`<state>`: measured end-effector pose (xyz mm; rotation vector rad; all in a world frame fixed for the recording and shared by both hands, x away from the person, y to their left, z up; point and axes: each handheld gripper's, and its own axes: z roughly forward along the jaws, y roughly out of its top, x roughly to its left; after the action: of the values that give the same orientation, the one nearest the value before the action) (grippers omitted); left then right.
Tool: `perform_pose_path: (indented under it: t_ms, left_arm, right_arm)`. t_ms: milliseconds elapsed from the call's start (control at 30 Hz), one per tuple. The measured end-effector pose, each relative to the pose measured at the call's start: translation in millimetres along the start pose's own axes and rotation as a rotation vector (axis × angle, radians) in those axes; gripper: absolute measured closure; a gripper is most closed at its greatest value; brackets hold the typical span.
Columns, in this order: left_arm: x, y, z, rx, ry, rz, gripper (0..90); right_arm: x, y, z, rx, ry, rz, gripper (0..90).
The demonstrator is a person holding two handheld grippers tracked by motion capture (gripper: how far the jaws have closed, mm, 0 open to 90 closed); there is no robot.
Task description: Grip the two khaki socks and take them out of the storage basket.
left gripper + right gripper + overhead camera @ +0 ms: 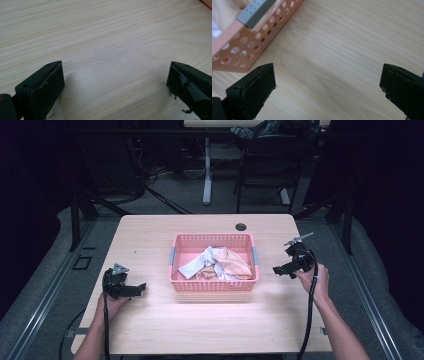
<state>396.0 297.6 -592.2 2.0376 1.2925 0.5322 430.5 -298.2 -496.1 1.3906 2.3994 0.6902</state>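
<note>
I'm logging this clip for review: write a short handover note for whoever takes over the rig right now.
Left gripper: open, holding nothing, low over the table left of the basket.
Right gripper: open, holding nothing, just right of the basket, jaws pointing toward it.
Basket: mid-table, holding the clothes, a white piece crumpled with a peach one.
Done: no garment lies outside the basket.
Left: neither gripper has touched the clothes; probably reach in and take one out.

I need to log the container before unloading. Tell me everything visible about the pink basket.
The pink basket is a rectangular plastic one with perforated walls and a grey handle piece on each short side. It sits upright at the middle of the wooden table, holding crumpled cloths in white and peach. Both hand-held grippers are apart from it.
</note>
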Motion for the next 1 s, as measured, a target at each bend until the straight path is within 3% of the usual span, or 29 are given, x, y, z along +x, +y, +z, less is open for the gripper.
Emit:
perform_pose_path:
  t_ms: [133, 233, 467, 567, 800, 1000]
  left_arm:
    - [0.1, 0.0, 0.0, 0.000, 0.000, 0.001, 1.0]
    - [-0.5, -0.2, 0.0, -0.002, 0.005, -0.004, 1.0]
    - [-0.5, -0.2, 0.0, -0.002, 0.006, -0.005, 0.9]
    - [-0.2, 0.0, 0.1, 0.000, 0.003, -0.003, 0.9]
    - [-0.4, -0.1, 0.1, -0.001, 0.005, -0.003, 1.0]
    - [-0.3, 0.0, 0.1, -0.001, 0.004, -0.003, 1.0]
  right_arm:
    - [1.6, 3.0, -5.2, -0.014, -0.003, -0.011, 0.4]
    - [4.3, 9.0, -9.2, -0.020, -0.036, 0.000, 3.8]
    - [16.6, 27.9, -23.9, -0.058, -0.041, -0.029, 0.0]
    - [25.6, 41.8, -28.7, -0.094, -0.016, -0.042, 0.0]
    - [60.0, 77.9, -13.2, -0.045, 0.051, -0.133, 5.0]
    - [87.2, 94.3, 4.6, -0.007, 0.102, -0.179, 7.6]
